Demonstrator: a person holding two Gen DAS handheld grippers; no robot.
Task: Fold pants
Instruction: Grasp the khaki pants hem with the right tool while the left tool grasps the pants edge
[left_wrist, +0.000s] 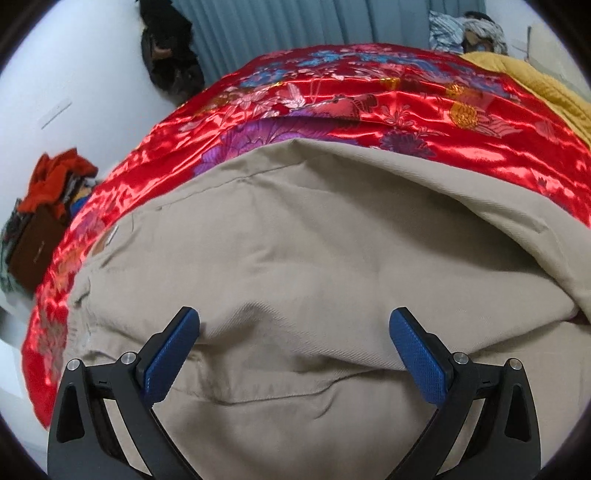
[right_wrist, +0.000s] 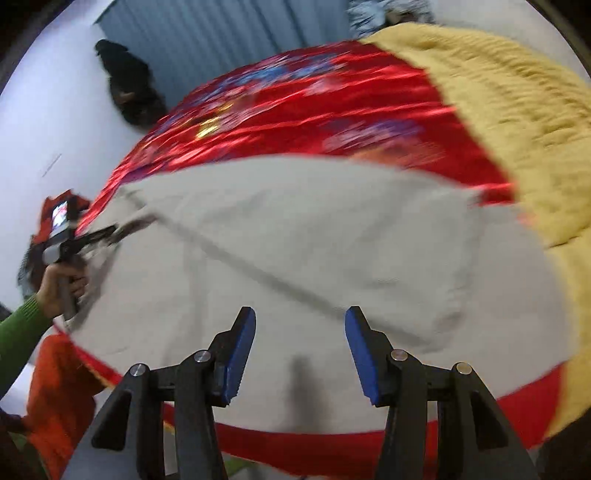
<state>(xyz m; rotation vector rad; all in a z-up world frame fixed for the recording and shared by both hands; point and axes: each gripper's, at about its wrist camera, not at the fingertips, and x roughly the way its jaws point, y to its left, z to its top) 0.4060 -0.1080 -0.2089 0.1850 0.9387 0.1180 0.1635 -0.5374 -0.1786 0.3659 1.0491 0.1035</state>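
Observation:
Beige pants (left_wrist: 295, 258) lie spread on a red floral satin bedspread (left_wrist: 351, 99). In the left wrist view my left gripper (left_wrist: 294, 325) is open, its blue pads just above a raised wrinkle of the pants near the waistband. In the right wrist view, which is motion-blurred, the pants (right_wrist: 295, 240) show pale with a diagonal crease. My right gripper (right_wrist: 300, 325) is open and empty above the near part of the pants. The left gripper (right_wrist: 96, 236) shows at the far left there, held by a hand at the pants' left edge.
A yellow blanket (right_wrist: 517, 129) lies on the bed's right side. A pile of red-orange clothes (left_wrist: 55, 184) sits on a brown box at the left. A dark garment (left_wrist: 170, 48) hangs by the blue curtain (left_wrist: 295, 22). Orange cloth (right_wrist: 62, 398) hangs at the bed's near-left edge.

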